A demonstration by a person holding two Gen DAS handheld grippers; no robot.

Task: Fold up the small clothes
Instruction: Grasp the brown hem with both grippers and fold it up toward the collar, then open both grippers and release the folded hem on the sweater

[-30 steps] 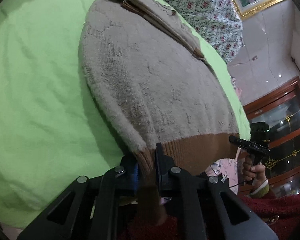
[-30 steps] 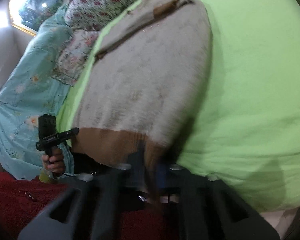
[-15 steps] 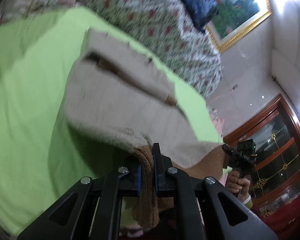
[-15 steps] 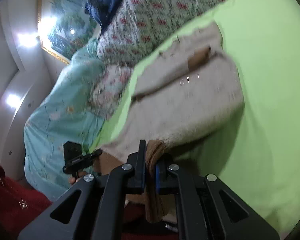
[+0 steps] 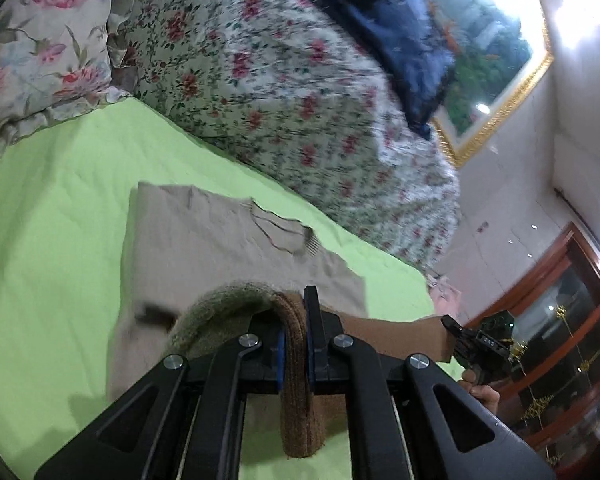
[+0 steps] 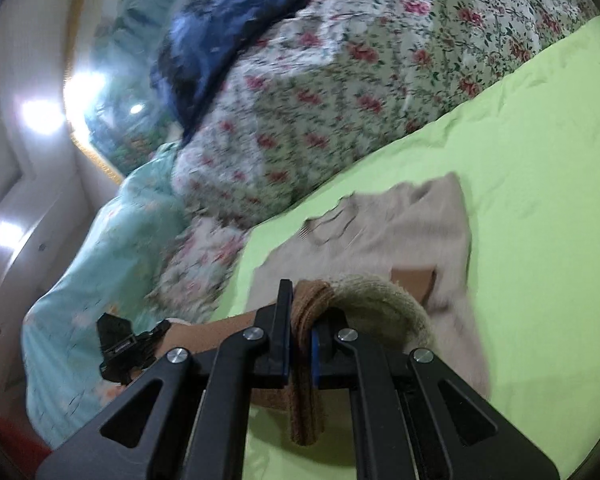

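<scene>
A beige knitted sweater (image 5: pixel 220 248) with a brown ribbed hem lies on the green sheet (image 5: pixel 52 216), its collar end toward the pillows. My left gripper (image 5: pixel 294 312) is shut on one corner of the brown hem (image 5: pixel 296 392), which hangs down between the jaws. My right gripper (image 6: pixel 300 312) is shut on the other corner of the hem (image 6: pixel 306 400). The hem is lifted and stretched between both grippers over the sweater (image 6: pixel 400 224). Each view shows the other gripper at its edge, held by a hand.
A floral quilt (image 5: pixel 284 92) and a floral pillow (image 5: pixel 32 56) lie behind the sweater, with a dark blue garment (image 5: pixel 384 28) on top. A teal blanket (image 6: pixel 100 248) is at the left in the right wrist view. A framed picture (image 5: pixel 488 68) and a wooden cabinet (image 5: pixel 560 340) stand beyond.
Both grippers have lifted the brown hem and carried it forward over the sweater toward the collar. The views tilted up, so the quilt and wall now fill the top.
</scene>
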